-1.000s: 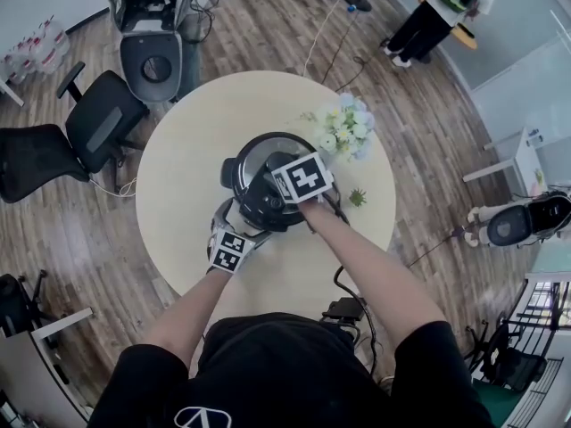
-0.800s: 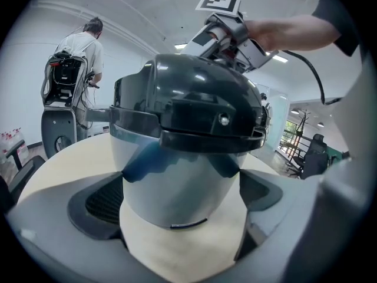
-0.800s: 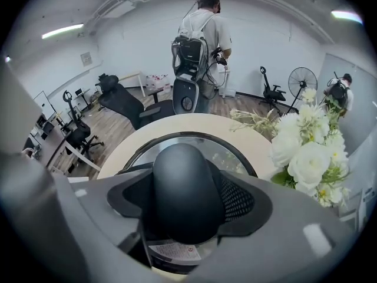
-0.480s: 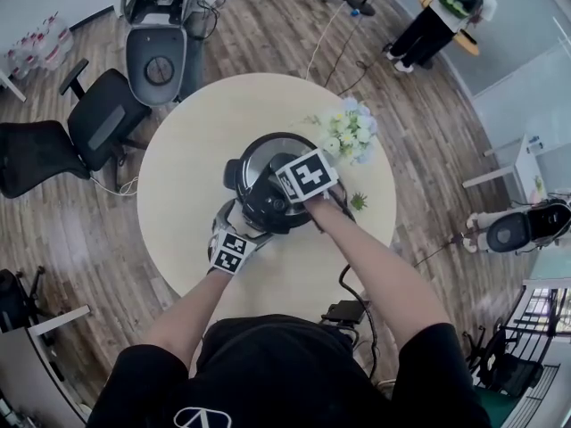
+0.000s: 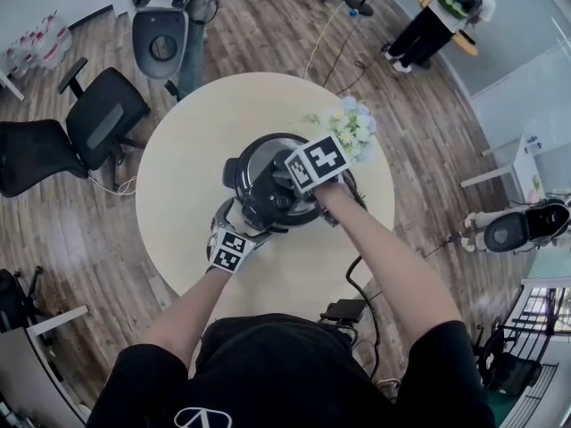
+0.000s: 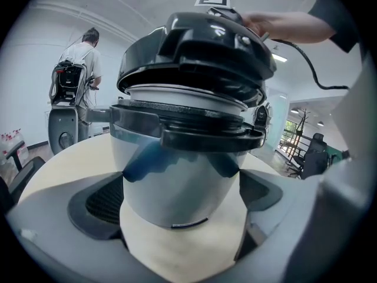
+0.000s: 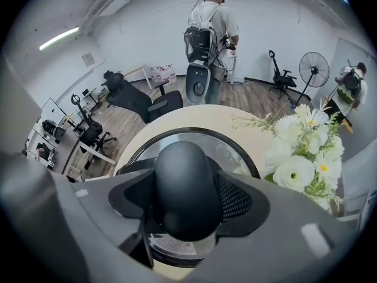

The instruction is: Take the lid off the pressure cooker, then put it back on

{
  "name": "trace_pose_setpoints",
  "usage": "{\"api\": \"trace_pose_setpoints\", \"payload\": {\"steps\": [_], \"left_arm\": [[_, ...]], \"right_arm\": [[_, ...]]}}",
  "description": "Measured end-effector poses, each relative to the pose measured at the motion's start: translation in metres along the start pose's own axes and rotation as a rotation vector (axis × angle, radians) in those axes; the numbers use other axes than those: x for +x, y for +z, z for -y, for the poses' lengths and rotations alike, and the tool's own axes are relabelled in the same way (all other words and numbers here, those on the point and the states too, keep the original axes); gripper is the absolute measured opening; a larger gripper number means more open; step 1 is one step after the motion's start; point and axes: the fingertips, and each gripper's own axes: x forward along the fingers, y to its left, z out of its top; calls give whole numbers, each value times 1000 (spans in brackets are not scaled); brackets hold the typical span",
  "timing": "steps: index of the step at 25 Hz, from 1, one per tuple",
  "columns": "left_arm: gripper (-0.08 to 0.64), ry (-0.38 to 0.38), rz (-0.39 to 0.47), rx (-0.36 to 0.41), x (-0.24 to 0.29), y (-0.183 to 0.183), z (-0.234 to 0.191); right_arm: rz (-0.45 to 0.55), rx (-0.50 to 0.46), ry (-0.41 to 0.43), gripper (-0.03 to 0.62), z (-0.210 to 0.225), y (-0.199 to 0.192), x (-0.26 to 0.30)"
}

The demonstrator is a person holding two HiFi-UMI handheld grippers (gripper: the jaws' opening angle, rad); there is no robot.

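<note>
The pressure cooker point(image 5: 268, 190) stands on a round beige table point(image 5: 187, 150). In the left gripper view its black lid point(image 6: 194, 52) sits tilted on the silver pot body point(image 6: 177, 181), raised on the left side with a white rim showing underneath. My right gripper point(image 5: 293, 190) points steeply down and is shut on the lid's black handle point(image 7: 185, 187). My left gripper point(image 5: 241, 219) is at the pot's near side. Its pads point(image 6: 103, 200) press on either side of the pot's lower body.
White flowers point(image 5: 352, 132) lie on the table just right of the cooker, close to the right gripper. Around the table stand a black office chair point(image 5: 98, 123) and a wheeled machine point(image 5: 161, 47). A person point(image 5: 437, 12) stands far off at the top right.
The right gripper has tipped with the lid handle in its grip, its marker cube shifting up and right toward the flowers. The left gripper has stayed put.
</note>
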Motion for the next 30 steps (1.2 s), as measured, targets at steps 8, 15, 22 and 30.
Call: {"api": "trace_pose_setpoints", "payload": {"steps": [8, 15, 22, 30], "left_arm": [[591, 1, 1, 0, 0, 6, 2], [591, -1, 3, 1, 2, 2, 2], [591, -1, 8, 5, 1, 0, -1], [589, -1, -6, 27, 0, 0, -2]], "right_arm": [[66, -26, -36, 319, 3, 12, -9], [72, -31, -30, 316, -2, 8, -18], [81, -41, -24, 314, -12, -17, -55], [134, -7, -48, 311, -10, -92, -121]]}}
